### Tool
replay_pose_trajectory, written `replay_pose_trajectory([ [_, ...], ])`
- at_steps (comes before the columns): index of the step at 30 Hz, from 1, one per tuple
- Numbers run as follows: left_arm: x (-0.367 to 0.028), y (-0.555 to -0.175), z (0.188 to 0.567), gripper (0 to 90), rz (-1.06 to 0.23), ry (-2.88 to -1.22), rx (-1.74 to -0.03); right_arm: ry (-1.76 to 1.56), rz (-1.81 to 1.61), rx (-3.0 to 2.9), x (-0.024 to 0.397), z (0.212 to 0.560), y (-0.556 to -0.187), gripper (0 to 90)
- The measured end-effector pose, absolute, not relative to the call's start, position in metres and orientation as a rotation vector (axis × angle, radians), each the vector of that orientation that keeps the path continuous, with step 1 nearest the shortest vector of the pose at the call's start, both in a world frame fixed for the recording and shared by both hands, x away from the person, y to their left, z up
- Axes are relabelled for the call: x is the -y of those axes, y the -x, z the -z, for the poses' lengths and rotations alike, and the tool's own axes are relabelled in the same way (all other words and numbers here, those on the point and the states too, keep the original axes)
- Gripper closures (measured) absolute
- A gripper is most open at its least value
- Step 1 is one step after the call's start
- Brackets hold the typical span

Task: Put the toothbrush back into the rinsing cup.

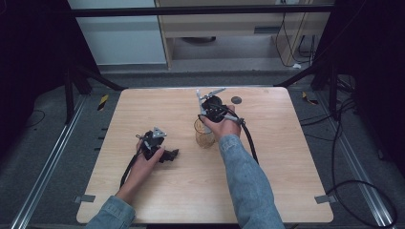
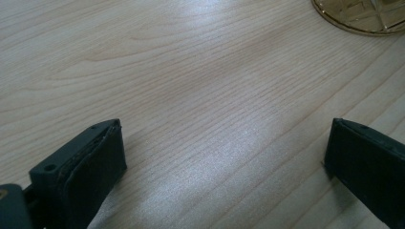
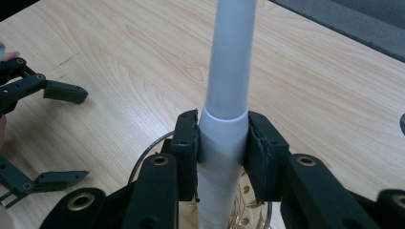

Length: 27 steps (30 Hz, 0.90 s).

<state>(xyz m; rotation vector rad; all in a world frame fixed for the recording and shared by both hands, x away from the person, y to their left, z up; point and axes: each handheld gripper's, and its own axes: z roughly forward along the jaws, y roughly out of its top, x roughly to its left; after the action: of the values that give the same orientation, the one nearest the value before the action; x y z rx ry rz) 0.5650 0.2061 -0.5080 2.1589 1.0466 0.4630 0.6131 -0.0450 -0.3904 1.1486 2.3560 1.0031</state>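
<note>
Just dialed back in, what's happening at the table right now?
A person holds a gripper in each hand at a wooden table. The right gripper is shut on a white tube-like object, holding it upright over an amber glass cup, its lower end reaching down into the cup. The left gripper rests low on the table beside the cup, jaws wide apart and holding nothing.

Bare table [image 1: 267, 176] all around, glass [image 1: 204, 135] mid-table, left gripper [image 1: 165, 155] beside it
</note>
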Motion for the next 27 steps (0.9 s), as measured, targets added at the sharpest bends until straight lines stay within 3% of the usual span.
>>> replay_pose_trajectory([
  [27,-0.206,-0.565,0.508,0.0,-0.462,-2.16,-1.046,-1.143,-0.982,-2.361,0.034,0.393,-0.621,67.1],
])
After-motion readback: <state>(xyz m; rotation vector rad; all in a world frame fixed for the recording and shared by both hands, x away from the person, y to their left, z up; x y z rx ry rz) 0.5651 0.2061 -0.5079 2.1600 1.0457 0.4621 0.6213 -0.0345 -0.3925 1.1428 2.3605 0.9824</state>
